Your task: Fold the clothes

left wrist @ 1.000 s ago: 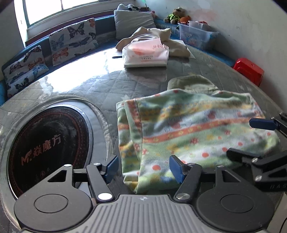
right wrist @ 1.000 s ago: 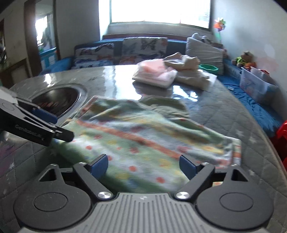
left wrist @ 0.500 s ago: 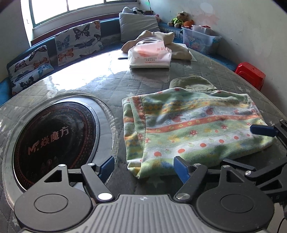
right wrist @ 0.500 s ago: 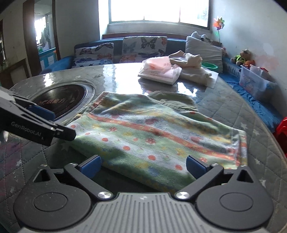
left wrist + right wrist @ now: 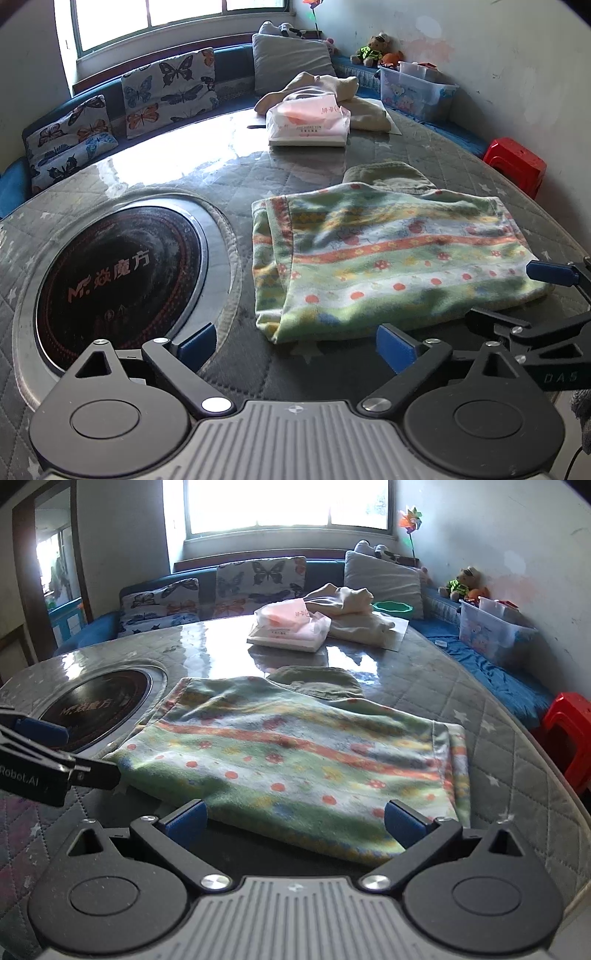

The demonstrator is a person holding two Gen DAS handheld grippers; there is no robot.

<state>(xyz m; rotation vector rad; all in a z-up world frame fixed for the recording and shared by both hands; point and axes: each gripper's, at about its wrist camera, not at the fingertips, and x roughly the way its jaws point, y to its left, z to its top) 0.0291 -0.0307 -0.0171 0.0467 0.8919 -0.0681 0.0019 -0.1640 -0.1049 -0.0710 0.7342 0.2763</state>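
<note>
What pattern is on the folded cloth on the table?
Green fleece cloth with orange stripes, red dots and small mushroom prints; clearest in the right wrist view.

The table is viewed close and obliquely downward from 2 wrist cameras, left and right of the folded garment, which is shared by both.

Green patterned garment with orange stripes lies folded flat, just beside the round black cooktop

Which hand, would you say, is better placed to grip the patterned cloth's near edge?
Right: the right tongs, open, straddle the patterned cloth edge; the left tongs, opening, frame mostly bare table.
</note>
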